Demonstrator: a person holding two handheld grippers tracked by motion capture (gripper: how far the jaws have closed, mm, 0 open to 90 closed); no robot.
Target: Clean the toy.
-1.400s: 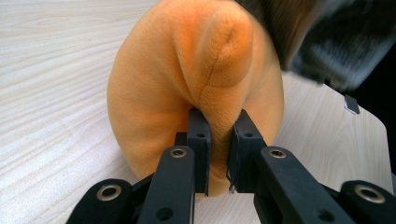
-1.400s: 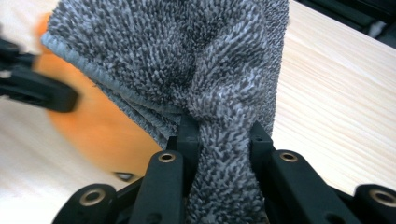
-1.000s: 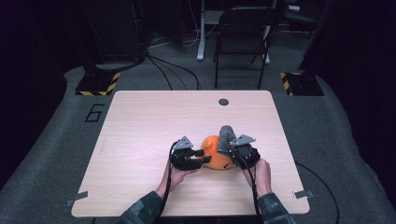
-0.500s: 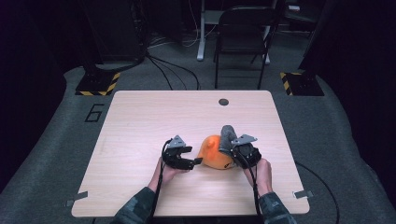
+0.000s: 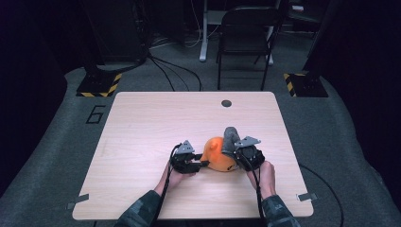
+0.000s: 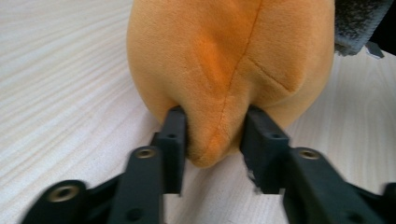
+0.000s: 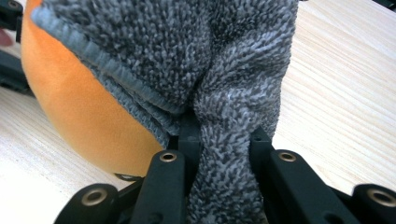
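An orange plush toy (image 5: 216, 156) lies on the wooden table (image 5: 156, 123) near its front edge. My left gripper (image 5: 203, 164) sits at the toy's left side; its jaws have just been closing, and in the left gripper view they pinch a fold of the orange plush toy (image 6: 229, 56) between the pads of the left gripper (image 6: 212, 135). A grey terry cloth (image 5: 230, 137) drapes over the toy's right side. My right gripper (image 7: 224, 140) is shut on a bunched part of the grey cloth (image 7: 187, 46), with the plush toy (image 7: 79, 112) just behind it.
A round hole (image 5: 226, 103) sits near the table's far edge. Beyond the table stand a dark folding chair (image 5: 248, 33) and two yellow-and-black striped bases (image 5: 99, 85) on the floor. Bare tabletop spreads left and behind the toy.
The left gripper drew slightly left with wider jaws, then came back to the toy and closed on its plush. The right gripper and the cloth kept still.
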